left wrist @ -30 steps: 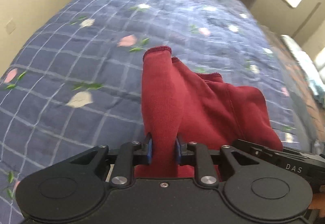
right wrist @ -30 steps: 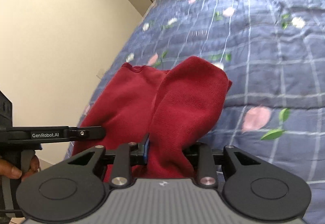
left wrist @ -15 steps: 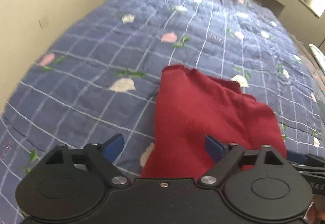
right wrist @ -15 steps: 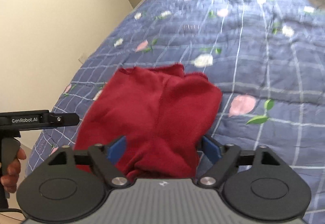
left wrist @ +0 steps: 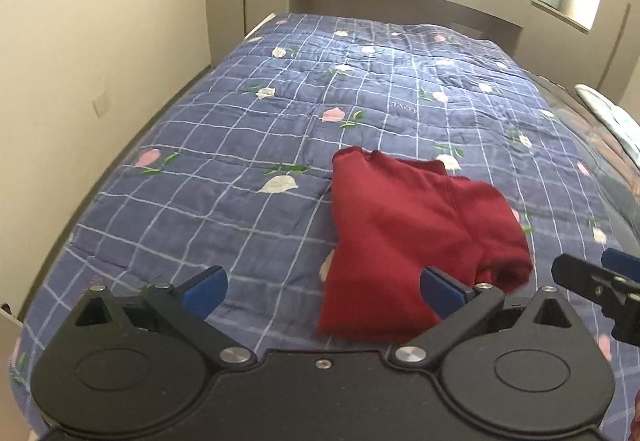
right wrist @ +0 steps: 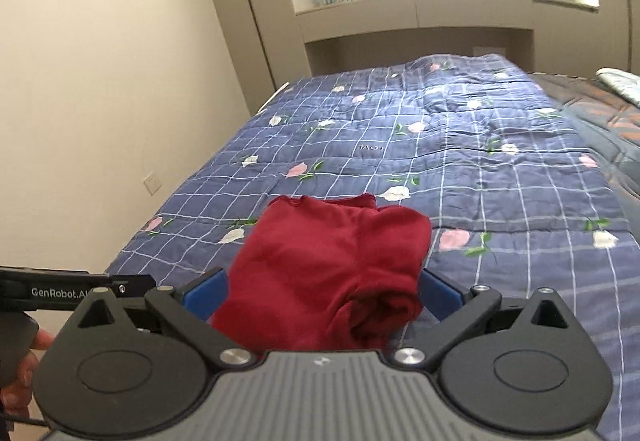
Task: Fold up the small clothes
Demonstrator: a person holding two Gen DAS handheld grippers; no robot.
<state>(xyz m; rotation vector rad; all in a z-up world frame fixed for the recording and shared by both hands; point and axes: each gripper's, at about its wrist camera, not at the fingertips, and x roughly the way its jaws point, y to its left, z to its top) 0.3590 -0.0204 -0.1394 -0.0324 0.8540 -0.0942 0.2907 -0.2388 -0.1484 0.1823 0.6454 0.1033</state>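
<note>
In the left wrist view, the left gripper [left wrist: 324,287] fills the bottom of the frame with its jaws spread wide and nothing between them; only the blue checked quilt [left wrist: 224,145] on the bed shows in most of that gap. The red garment [left wrist: 408,237] lies flat on the quilt in the lower centre-right of this frame, ahead of the gripper and off toward its right finger, whose blue pad [left wrist: 440,291] overlaps the cloth's near edge in the picture. Its long axis runs away from the camera, from a bunched near end up to a hemmed far edge. At the right border a tip of the right gripper [left wrist: 596,281] pokes in. In the right wrist view the right gripper [right wrist: 324,291] is likewise wide and empty, and here the garment sits squarely between its two fingers in the lower centre, rolled lump nearest. The right gripper therefore looks better lined up with the cloth; the left would need to shift rightward to take the near edge.
</note>
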